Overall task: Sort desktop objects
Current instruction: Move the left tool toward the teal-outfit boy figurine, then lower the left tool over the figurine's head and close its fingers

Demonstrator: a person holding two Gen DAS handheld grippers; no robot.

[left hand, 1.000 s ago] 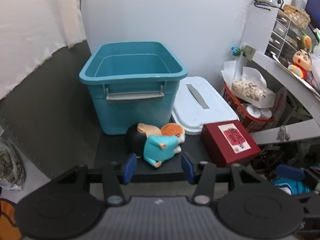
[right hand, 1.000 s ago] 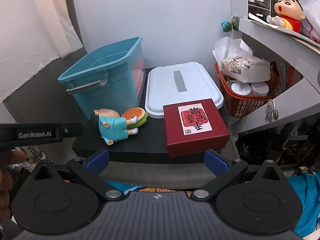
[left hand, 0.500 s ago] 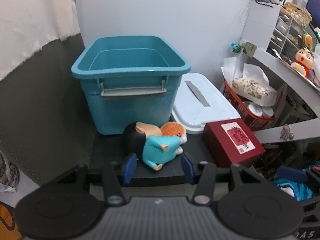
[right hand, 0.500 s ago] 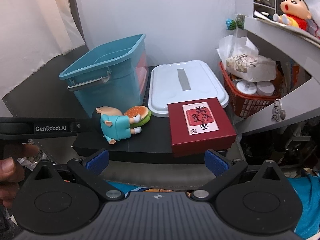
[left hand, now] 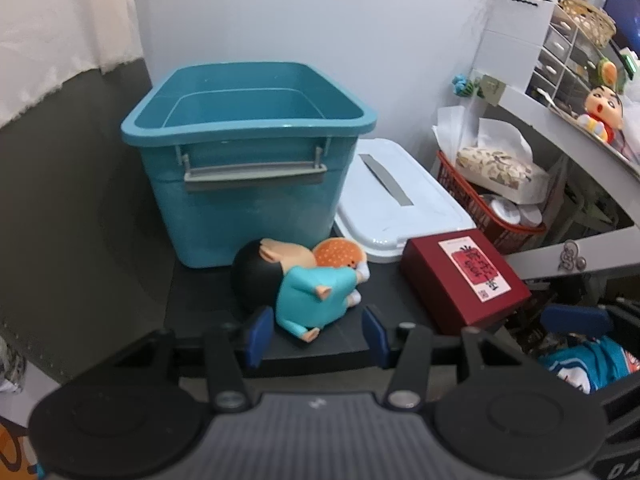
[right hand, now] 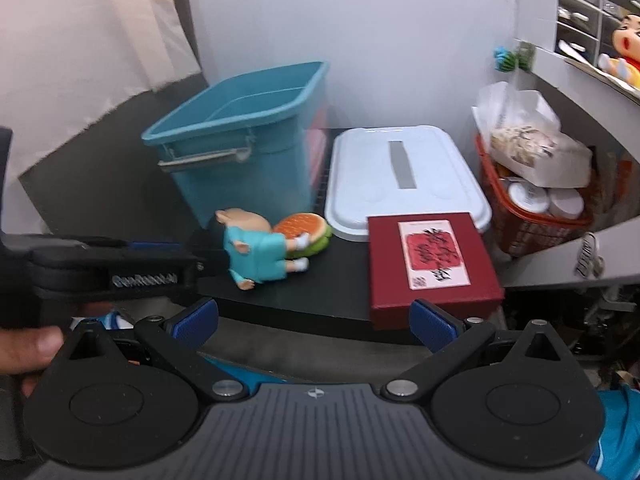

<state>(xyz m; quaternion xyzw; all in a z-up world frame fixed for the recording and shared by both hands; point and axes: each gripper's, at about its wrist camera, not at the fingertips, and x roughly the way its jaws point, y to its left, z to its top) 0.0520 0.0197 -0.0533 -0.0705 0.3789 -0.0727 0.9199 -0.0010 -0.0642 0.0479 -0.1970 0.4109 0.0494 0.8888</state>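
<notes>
My left tongs (left hand: 316,334) are spread apart w/ nothing between the pads, low at the front edge of the black tabletop (left hand: 200,296). The doll (left hand: 296,284) in the teal outfit lies on its side right ahead of them, its feet reaching toward the gap, not touching either blue pad. Its head is toward the teal bin (left hand: 248,136), and a toy burger (left hand: 338,254) sits against the doll's far side, just in front of the white lid (left hand: 400,208).

Right tongs (right hand: 316,322) also released, wide open, empty. Right pad sits in front of the near edge of the red box (right hand: 432,264) (contact or not, can't tell). The box lies flat on the tabletop's right part, label up, its far edge at the white lid, which lies flat beside the bin.

Bin stands upright at the back left, open top; inside looks bare from what shows. Red basket (right hand: 528,228) w/ a wrapped pack and round tubs is off to the right, under a grey shelf (left hand: 560,132).

From the right cam my left tool shows side-on, tips near the doll's head, and my hand (right hand: 28,352) grips it at the left edge.
</notes>
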